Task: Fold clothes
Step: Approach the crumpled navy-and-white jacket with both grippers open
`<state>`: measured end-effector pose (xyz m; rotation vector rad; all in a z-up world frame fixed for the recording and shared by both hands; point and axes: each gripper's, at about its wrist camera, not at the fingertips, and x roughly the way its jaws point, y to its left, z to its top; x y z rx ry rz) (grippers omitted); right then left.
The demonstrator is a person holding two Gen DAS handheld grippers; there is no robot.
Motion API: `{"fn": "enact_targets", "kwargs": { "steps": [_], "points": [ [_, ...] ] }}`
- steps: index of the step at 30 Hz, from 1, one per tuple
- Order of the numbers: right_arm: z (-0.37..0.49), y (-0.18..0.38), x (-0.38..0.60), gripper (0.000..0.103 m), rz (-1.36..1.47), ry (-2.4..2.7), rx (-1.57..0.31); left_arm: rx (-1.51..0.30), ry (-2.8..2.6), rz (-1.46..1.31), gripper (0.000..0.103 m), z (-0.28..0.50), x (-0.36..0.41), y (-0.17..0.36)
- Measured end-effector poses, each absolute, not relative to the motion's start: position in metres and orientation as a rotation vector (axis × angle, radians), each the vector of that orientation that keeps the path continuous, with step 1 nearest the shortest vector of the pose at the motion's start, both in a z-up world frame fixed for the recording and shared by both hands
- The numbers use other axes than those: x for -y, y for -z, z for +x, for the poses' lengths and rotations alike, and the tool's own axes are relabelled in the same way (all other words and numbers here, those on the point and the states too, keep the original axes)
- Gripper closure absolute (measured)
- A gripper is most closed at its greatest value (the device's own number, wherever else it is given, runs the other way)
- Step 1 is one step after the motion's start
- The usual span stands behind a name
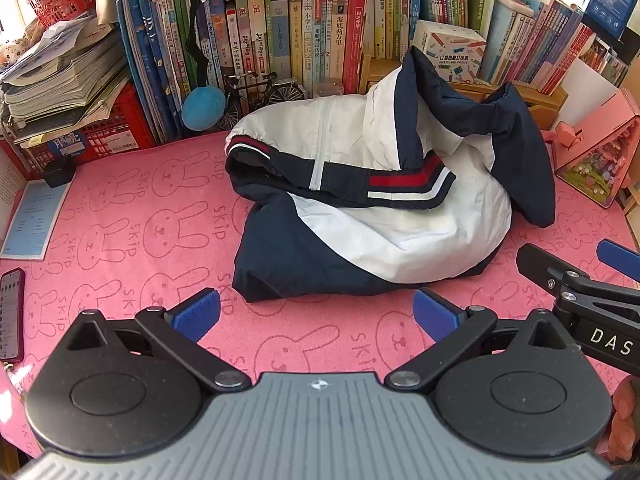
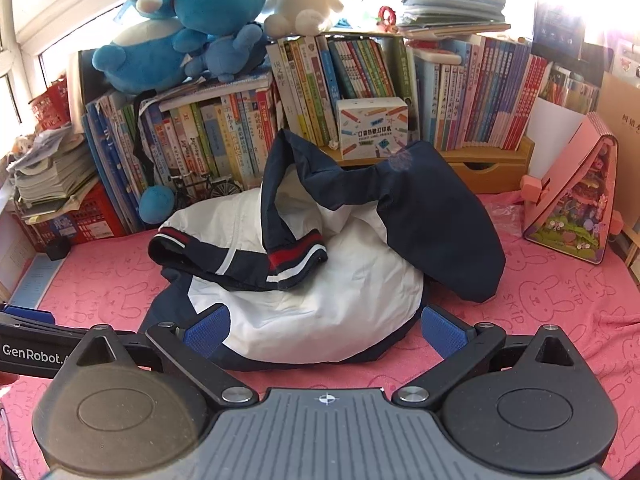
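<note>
Both claws hang low over the near edge of the worktop, fingers spread wide and holding nothing: the left claw (image 1: 316,316) has bare pink towel (image 1: 132,216) between its blue pads, while the right claw (image 2: 326,330) frames the near hem of the jacket (image 2: 308,300), close to the cloth though contact cannot be told. In the left view the right claw (image 1: 580,276) shows at the right edge, just beside the left one. Left of the left claw, a phone (image 1: 10,314) lies near the towel's edge, with a blue sheet (image 1: 34,220) beyond it. The navy and white jacket (image 1: 360,208) sits mid-towel in a loose, partly folded heap; a striped red, white and navy hem band lies across its top, and one navy sleeve (image 2: 432,216) drapes to the right. Farther right stands a pink toy house (image 2: 576,208). Behind the jacket run rows of upright books (image 2: 360,80), a small model bicycle (image 1: 260,92) and a red crate (image 1: 100,132) with stacked papers. Blue plush toys (image 2: 180,32) sit on top of the books.
</note>
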<state>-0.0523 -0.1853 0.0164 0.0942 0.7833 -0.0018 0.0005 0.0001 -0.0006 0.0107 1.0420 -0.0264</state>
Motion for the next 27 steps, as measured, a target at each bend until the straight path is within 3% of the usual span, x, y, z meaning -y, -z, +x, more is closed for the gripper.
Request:
{"fn": "enact_targets", "kwargs": {
  "steps": [27],
  "points": [
    [-0.058,-0.008,0.176,0.000,0.080,0.046,-0.812,-1.105,0.101,-0.041,0.000,0.009,-0.012,0.010]
  ]
}}
